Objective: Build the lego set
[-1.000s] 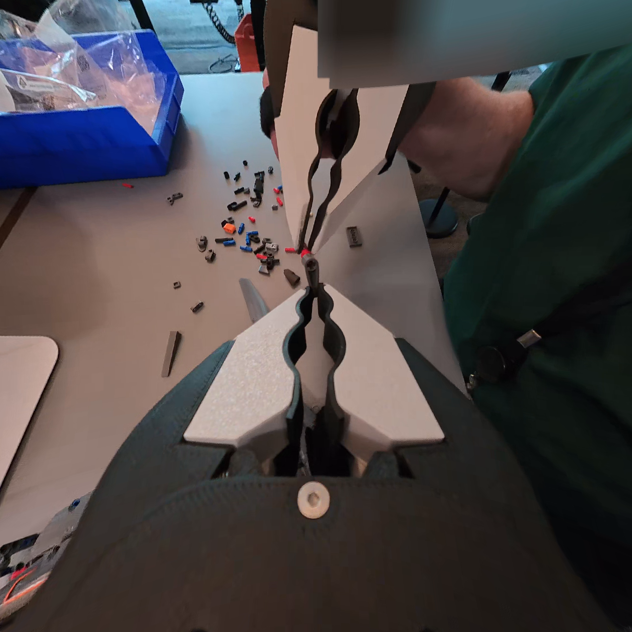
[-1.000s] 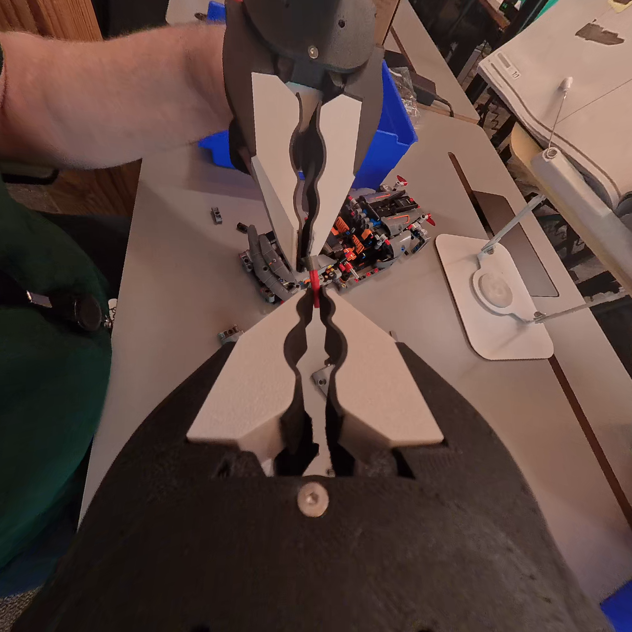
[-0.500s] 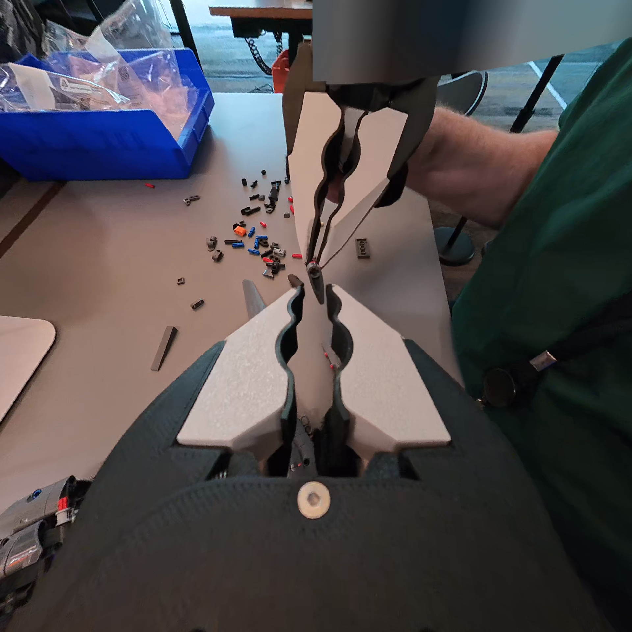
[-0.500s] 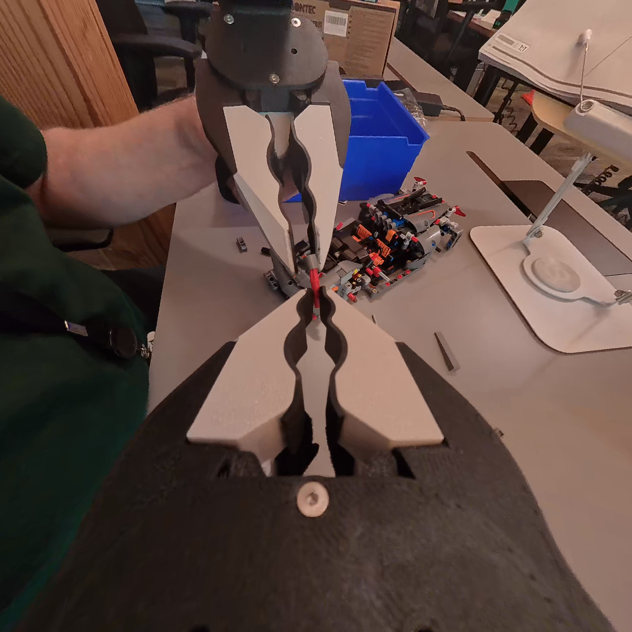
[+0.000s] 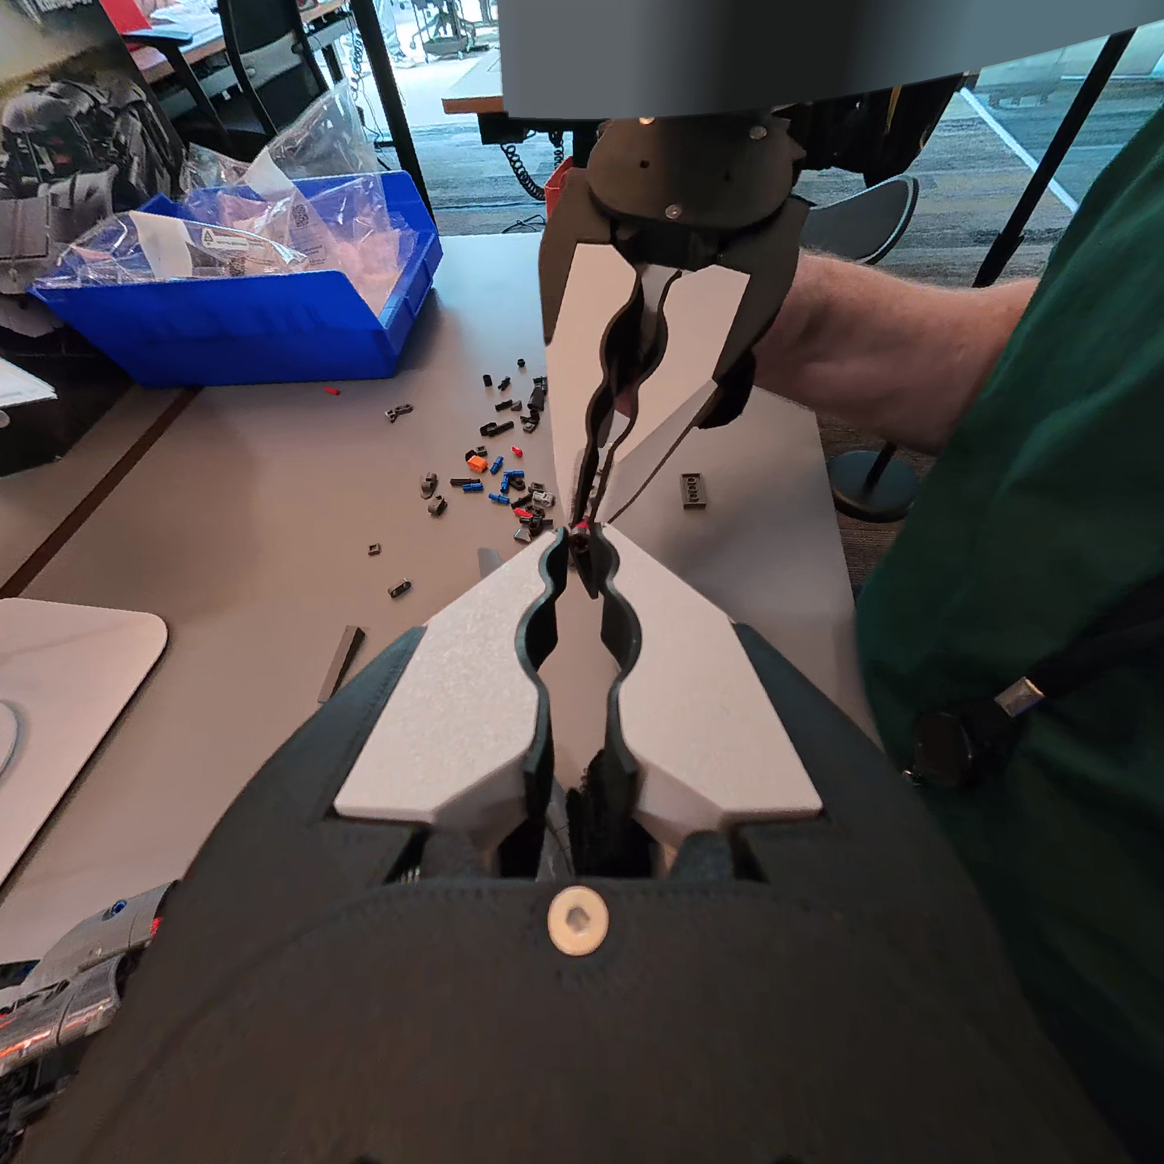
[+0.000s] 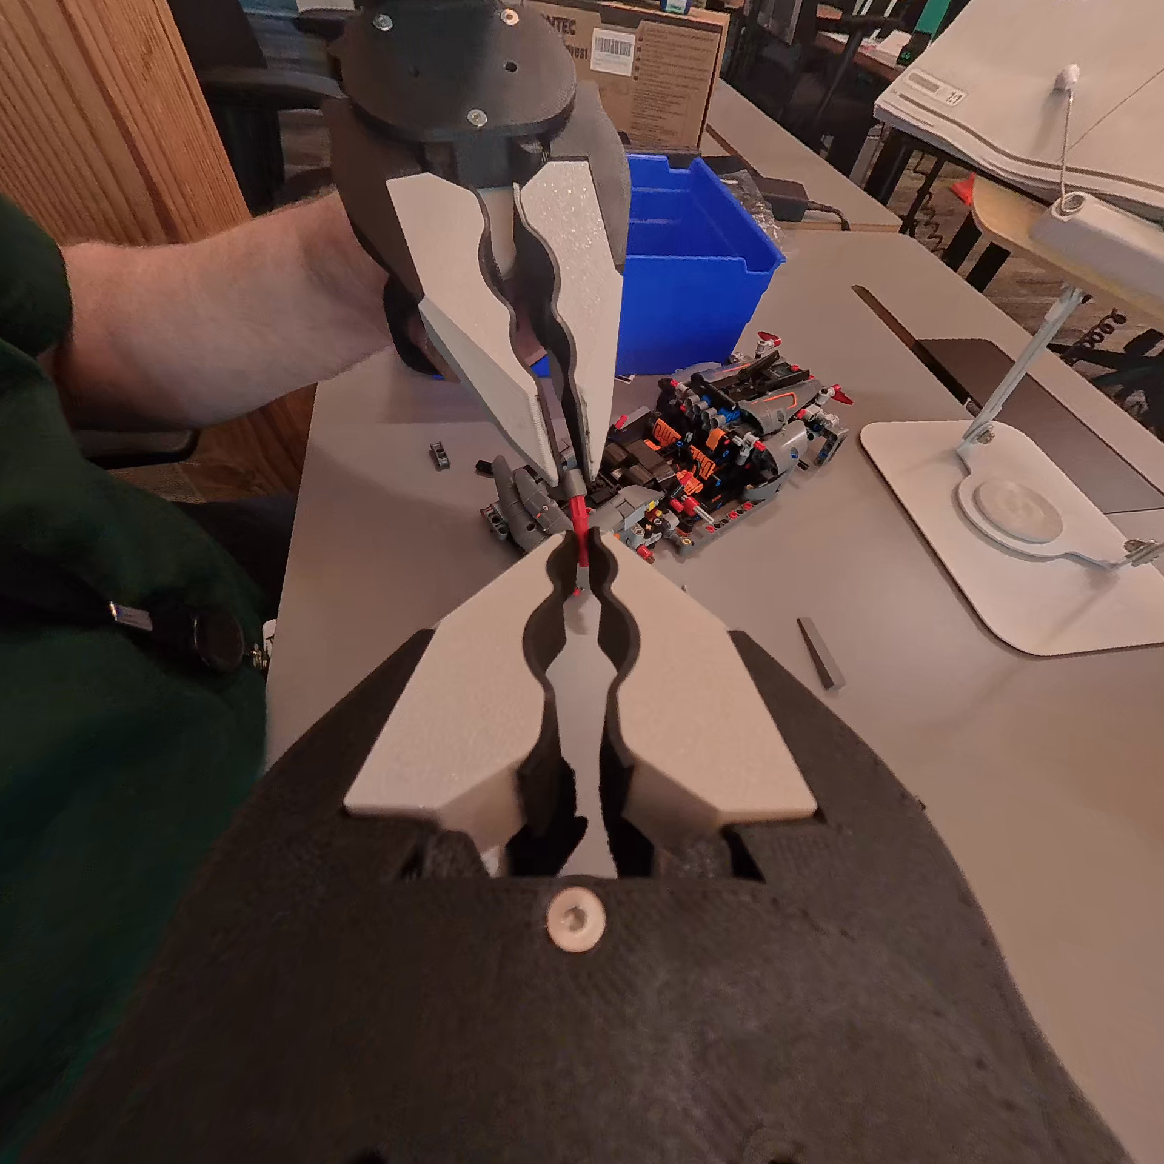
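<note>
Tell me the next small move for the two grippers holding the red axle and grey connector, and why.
Probably push the right gripper gently along the red axle toward the left gripper, seating it deeper in the grey connector. Both are shut tip to tip above the table, and a stretch of red shows between them, so the joint looks unfinished, though how deep it sits is hard to tell.

An office or shared lab workspace. The grey worktop [image 6: 945, 819] is one of several desks in rows; more desks and a black office chair [image 5: 271, 63] stand at eleven o'clock in the left wrist view, on grey carpet. A blue parts bin [image 5: 239, 321] holding clear plastic bags sits at ten o'clock. In the right wrist view a cardboard box [image 6: 661, 75] stands at twelve o'clock, a wood-panelled wall [image 6: 126, 113] at ten, a white stand base [image 6: 1020, 535] at three.
</note>
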`<state>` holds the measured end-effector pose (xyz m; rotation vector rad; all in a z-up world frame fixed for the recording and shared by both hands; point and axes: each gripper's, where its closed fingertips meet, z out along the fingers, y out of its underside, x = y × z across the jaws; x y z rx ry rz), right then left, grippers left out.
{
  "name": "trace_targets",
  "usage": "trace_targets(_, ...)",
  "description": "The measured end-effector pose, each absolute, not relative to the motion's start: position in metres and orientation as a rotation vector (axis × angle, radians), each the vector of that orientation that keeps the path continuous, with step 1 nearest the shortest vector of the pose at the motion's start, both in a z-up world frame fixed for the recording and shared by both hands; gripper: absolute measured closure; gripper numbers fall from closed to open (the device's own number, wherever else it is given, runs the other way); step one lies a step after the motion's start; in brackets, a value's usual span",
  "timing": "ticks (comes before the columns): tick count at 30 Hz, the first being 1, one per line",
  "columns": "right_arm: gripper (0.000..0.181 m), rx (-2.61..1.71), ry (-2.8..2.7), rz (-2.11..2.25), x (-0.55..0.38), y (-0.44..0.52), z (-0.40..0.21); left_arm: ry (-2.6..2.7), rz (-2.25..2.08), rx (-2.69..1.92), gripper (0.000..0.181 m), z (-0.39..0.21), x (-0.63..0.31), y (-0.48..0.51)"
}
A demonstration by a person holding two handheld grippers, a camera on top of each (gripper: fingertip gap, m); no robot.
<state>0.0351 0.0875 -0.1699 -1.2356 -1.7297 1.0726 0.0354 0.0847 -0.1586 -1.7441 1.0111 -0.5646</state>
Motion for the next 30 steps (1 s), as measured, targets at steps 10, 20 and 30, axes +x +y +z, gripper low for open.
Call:
trace_targets(10, 0.18, -1.208, -1.713, 1.085, 0.034, 0.088, -0.165, 1.017, -0.607, -1.739, 0.177, -0.157, 0.034, 0.086)
trace_targets(20, 0.181, -1.161, -1.553, 1.306, 0.036, 0.085, -0.134, 0.813, -0.819, -1.503, 0.178, -0.12, 0.038, 0.084)
trace_targets(30, 0.181, -1.144, -1.443, 1.411, 0.031, 0.083, -0.119, 0.675, -0.846, -1.358, 0.178, -0.101, 0.037, 0.085)
